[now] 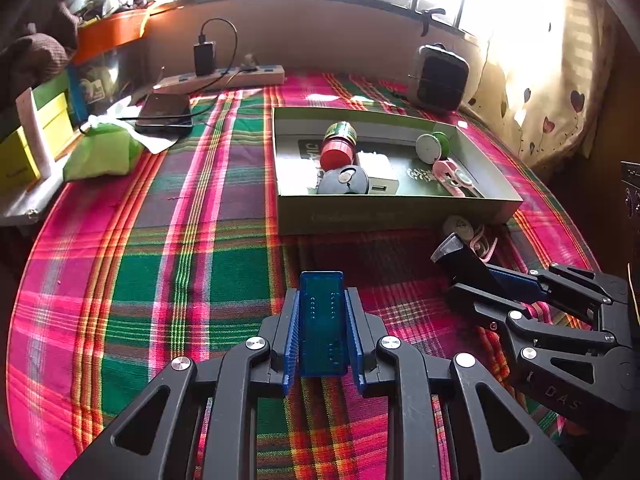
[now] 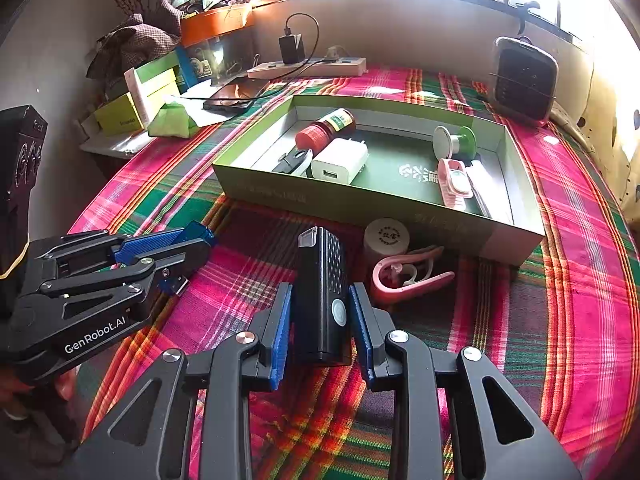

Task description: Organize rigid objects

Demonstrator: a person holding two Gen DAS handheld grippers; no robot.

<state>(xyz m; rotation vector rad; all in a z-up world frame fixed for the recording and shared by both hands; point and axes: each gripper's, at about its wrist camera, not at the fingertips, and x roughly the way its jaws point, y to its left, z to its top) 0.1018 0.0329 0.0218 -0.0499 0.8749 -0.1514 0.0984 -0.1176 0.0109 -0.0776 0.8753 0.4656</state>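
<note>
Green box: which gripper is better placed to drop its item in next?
Probably right. The right gripper grips the black flashlight just before the green box; the left gripper, gripping a blue case, sits farther back.

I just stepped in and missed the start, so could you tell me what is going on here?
A person is sorting small items into a green box on a plaid cloth. The left gripper is shut on a translucent blue case; the right gripper holds a black flashlight. A white cup and pink clip still lie outside, while a red-capped bottle and white charger are already inside.
</note>
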